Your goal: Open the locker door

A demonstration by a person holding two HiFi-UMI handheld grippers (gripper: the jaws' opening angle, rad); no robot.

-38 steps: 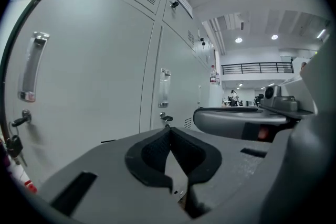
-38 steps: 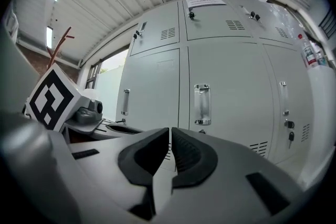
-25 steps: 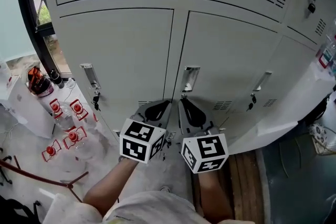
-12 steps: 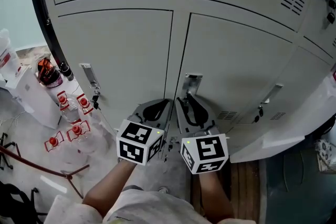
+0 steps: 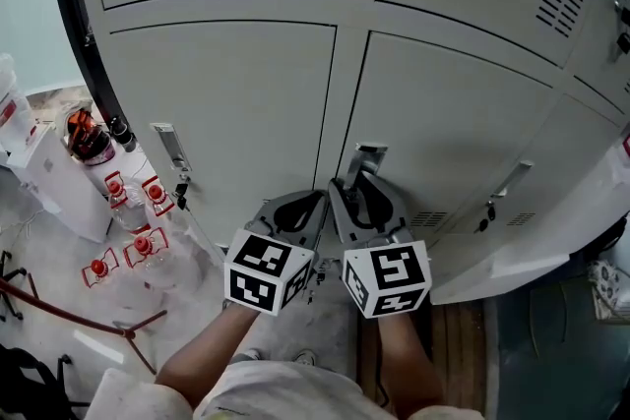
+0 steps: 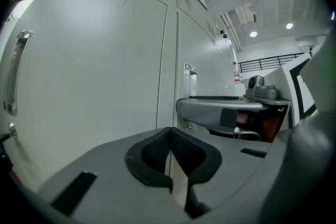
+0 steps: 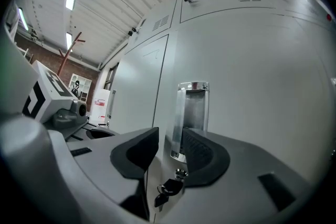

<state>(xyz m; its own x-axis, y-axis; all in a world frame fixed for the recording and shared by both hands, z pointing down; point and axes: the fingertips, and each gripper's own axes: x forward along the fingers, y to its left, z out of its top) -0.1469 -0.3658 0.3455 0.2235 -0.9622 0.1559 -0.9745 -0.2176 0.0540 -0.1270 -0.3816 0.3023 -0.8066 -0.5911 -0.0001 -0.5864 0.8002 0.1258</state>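
The grey locker door (image 5: 463, 113) fills the middle right of the head view, closed, with a chrome recessed handle (image 5: 366, 154) at its left edge. My right gripper (image 5: 356, 182) is at that handle. In the right gripper view its jaws (image 7: 169, 136) have just been opening and stand open, with the left edge of the handle (image 7: 193, 105) showing in the gap and no pad pressing on it. A key (image 7: 169, 186) hangs in the lock just under the handle. My left gripper (image 5: 311, 202) hovers beside it by the door seam, its jaws (image 6: 170, 132) shut on nothing.
The neighbouring left door has its own handle (image 5: 169, 145) with keys (image 5: 180, 190) hanging. Bottles with red labels (image 5: 128, 216) and a white box (image 5: 54, 187) stand on the floor at left. A black frame (image 5: 79, 34) runs up the left. Another handle (image 5: 512, 180) is at right.
The right gripper's jaws have gone from shut to open, and it has moved forward until its tips flank the handle. The left gripper has stayed beside it.
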